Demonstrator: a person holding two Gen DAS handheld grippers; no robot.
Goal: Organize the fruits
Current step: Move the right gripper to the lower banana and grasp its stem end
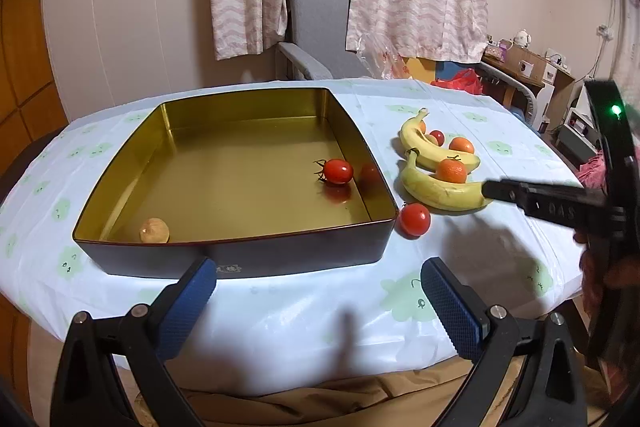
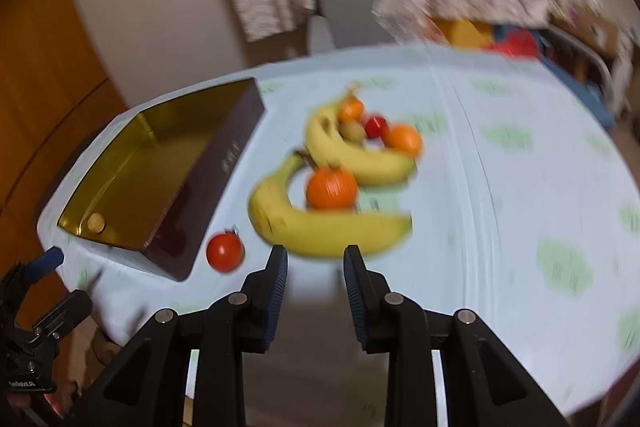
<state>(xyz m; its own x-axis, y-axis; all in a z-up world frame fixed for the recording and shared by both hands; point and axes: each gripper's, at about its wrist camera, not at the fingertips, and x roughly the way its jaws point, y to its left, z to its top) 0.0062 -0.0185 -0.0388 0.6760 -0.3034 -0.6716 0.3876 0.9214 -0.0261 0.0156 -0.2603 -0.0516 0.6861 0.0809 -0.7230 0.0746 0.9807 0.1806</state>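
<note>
A square metal tin point(image 1: 240, 251) with a dark outside and a shiny gold inside sits on a table covered by a pale blue cloth printed with green shapes point(image 1: 280, 319). Inside the tin, a small red tomato with a dark stem point(image 1: 337, 171) lies close to the right wall, and a small round tan fruit point(image 1: 154, 231) rests in the near left corner. A second red tomato point(image 1: 415, 219) lies on the cloth just beside the tin's near right corner. To the right of the tin, two yellow bananas lie curved together: the nearer banana point(image 1: 440, 189) and the farther banana point(image 1: 428, 147), with small orange citrus fruits point(image 1: 451, 171) and another little red fruit point(image 1: 437, 137) nestled among them.

The left tool point(image 1: 318, 283) hovers over the table's near edge, its blue-padded fingers wide apart and empty. The right tool point(image 2: 315, 259) points at the nearer banana, its fingers slightly apart and holding nothing; the right wrist view is blurred.
</note>
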